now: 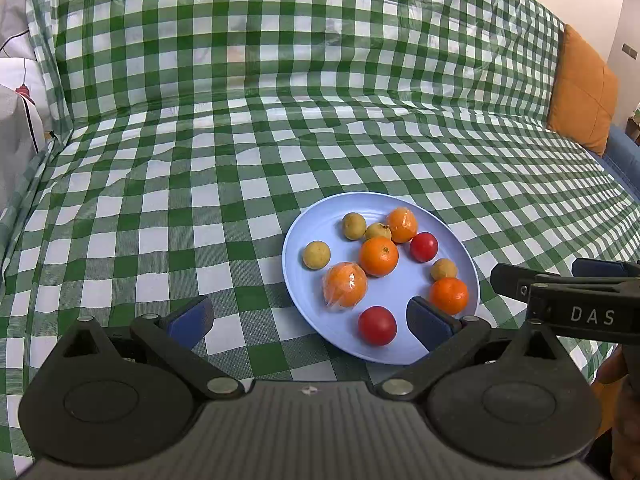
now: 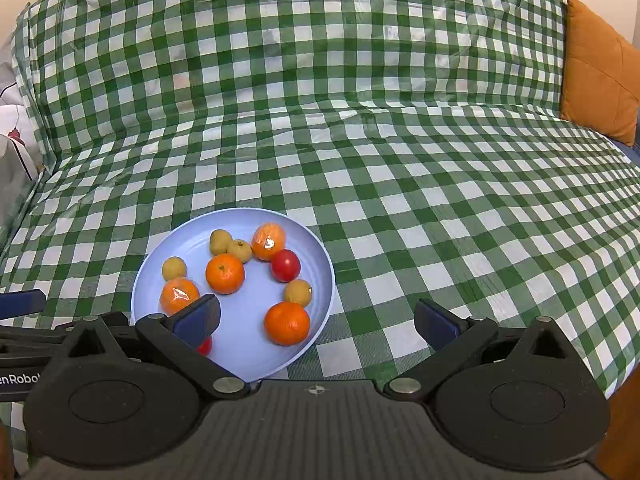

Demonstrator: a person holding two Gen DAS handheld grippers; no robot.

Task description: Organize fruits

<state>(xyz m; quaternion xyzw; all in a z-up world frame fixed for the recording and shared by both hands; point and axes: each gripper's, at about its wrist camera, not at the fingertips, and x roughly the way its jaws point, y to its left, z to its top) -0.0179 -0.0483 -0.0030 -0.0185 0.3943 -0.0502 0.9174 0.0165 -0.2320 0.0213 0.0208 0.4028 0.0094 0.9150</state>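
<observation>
A light blue plate [image 1: 312,288] [image 2: 240,344] lies on a green-checked cloth and holds several fruits: oranges [image 1: 378,256] [image 2: 225,273], two of them wrapped in plastic [image 1: 345,285], red tomatoes [image 1: 377,325] [image 2: 285,265] and small yellow-brown fruits [image 1: 316,255] [image 2: 174,268]. My left gripper [image 1: 308,320] is open and empty, low over the plate's near-left rim. My right gripper [image 2: 318,320] is open and empty, over the plate's near-right edge; its left finger [image 2: 198,318] hides part of a tomatoes. The right gripper also shows at the left wrist view's right edge [image 1: 568,292].
The checked cloth [image 1: 200,160] covers a sofa seat and backrest. An orange cushion [image 1: 580,92] [image 2: 600,76] stands at the far right. White fabric [image 1: 16,120] lies at the far left. The seat's front edge is close below the grippers.
</observation>
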